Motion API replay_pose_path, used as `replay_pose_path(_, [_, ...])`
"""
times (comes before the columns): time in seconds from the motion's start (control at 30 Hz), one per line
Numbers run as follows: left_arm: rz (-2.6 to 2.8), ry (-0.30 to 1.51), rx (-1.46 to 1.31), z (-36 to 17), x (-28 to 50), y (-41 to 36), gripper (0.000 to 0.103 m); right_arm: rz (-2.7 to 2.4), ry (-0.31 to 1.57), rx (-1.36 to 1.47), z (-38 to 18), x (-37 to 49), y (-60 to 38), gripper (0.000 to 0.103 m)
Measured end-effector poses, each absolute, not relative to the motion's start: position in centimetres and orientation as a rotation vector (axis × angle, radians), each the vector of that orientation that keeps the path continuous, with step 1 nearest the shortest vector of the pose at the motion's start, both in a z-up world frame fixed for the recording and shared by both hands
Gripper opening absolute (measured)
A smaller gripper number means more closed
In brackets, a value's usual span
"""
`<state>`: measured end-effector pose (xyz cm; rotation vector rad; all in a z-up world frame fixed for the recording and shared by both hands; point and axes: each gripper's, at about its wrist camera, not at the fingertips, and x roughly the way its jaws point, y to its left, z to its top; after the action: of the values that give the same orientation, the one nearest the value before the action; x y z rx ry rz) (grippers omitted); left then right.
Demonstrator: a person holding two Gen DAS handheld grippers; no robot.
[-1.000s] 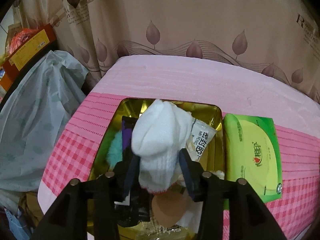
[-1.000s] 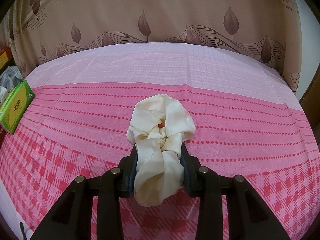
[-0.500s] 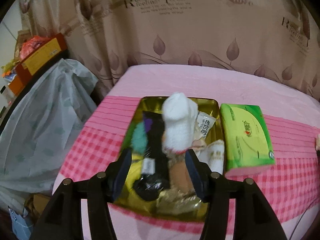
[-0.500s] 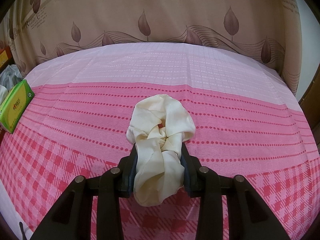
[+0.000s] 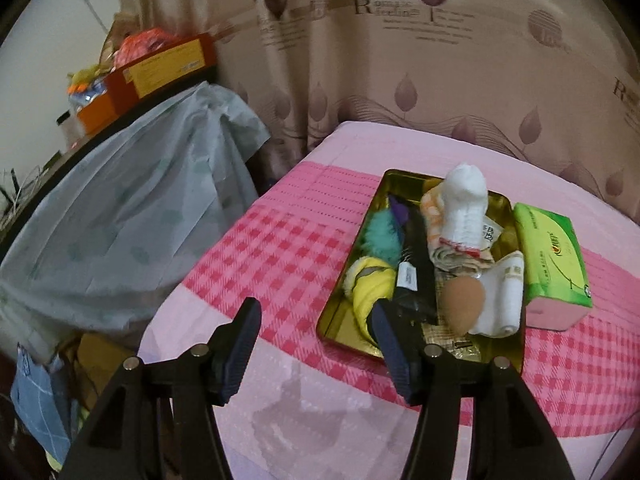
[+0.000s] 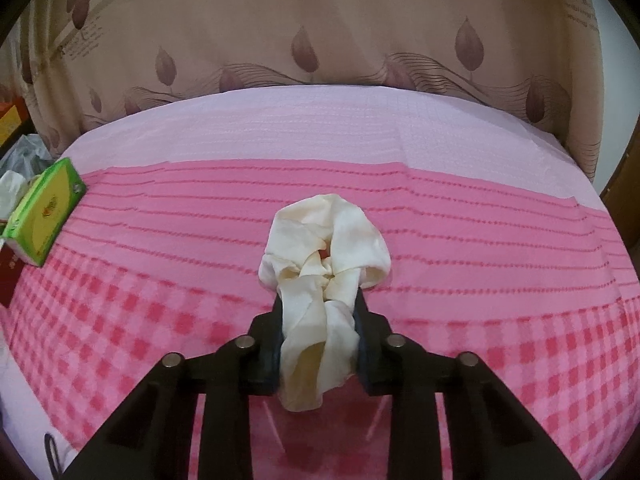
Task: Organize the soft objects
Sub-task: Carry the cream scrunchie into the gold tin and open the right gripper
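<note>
The right gripper (image 6: pixel 318 316) is clamped on a cream satin scrunchie (image 6: pixel 322 264); its jaws have just been closing further, and the cloth now bunches between the pads while the far loop rests on the pink checked bedspread (image 6: pixel 480 264) at about 12 o'clock from the fingers. To do this step well, the grip probably wants to sit on the thick gathered middle of the ring, not on a loose fold, since slippery satin could slide out on the way; a straight lift clear of the bedspread before carrying across seems safest. The left gripper (image 5: pixel 316 344) has just been opening, and its jaws stand wide apart with nothing between them, hovering near the 7 o'clock corner of the gold tin tray (image 5: pixel 340 320). That tray is already crowded: a white sock (image 5: pixel 466 208) stands at 12 o'clock, a peach patterned cloth (image 5: pixel 436 236) lies beside it, a teal fluffy ball (image 5: pixel 380 236) sits at 10 o'clock, a yellow soft piece (image 5: pixel 370 284) at 8 o'clock, a long black item (image 5: pixel 418 268) runs down the middle, a tan makeup sponge (image 5: pixel 464 304) lies at 5 o'clock, and a rolled white cloth (image 5: pixel 504 300) rests along the 3 o'clock wall. A green tissue pack (image 5: pixel 552 260) lies just outside that wall, touching or nearly so. Free room looks scarce, so the scrunchie likely has to go on top.
</note>
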<state>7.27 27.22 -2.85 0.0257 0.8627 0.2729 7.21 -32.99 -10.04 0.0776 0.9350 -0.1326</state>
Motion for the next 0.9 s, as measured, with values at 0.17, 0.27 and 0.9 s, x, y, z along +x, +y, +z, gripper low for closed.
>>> replay_pose_path(0.17, [0.303,0.851,0.058,-3.0,7.0,27.2,0.059,-0.083,0.941,0.076,-9.3,6.4,-30.2,0.021])
replay_pose_path(0.27, [0.302,0.847,0.035,-3.0,6.8,27.7,0.059,-0.041,0.931,0.074,-8.4,5.8,-28.3,0.021])
replay_pose_path(0.9, [0.344,0.856,-0.05,-3.2,6.4,29.7,0.059,0.435,0.886,-0.061,-3.1,5.5,-6.6,0.021])
